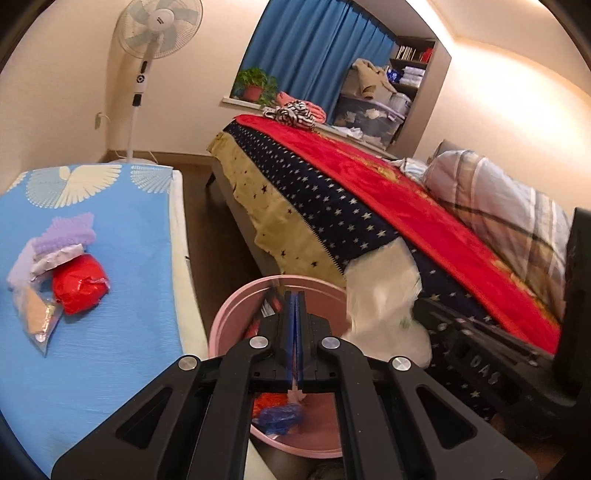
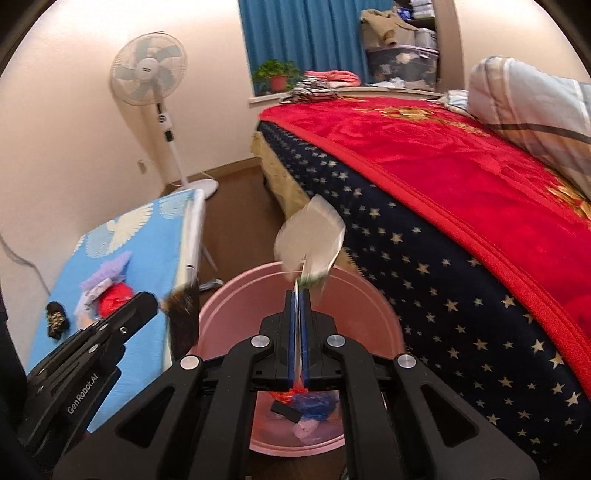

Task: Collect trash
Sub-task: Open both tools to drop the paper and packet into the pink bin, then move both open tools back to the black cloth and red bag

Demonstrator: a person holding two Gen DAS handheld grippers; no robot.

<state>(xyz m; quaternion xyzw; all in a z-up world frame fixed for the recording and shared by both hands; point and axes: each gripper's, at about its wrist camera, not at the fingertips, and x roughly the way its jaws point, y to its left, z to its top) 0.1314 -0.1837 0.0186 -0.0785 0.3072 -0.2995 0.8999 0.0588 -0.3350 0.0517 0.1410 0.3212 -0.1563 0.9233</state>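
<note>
Beside the bucket, black item in right view only

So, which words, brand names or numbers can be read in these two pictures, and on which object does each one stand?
"GenRobot.AI": on the side of the left gripper, in the right wrist view.
"DAS": seemingly, on the body of the right gripper, as the left wrist view shows it; partly dark.
Badge on the fan: too small to read.
Spines of the books on the shelf: too small to read.
</note>
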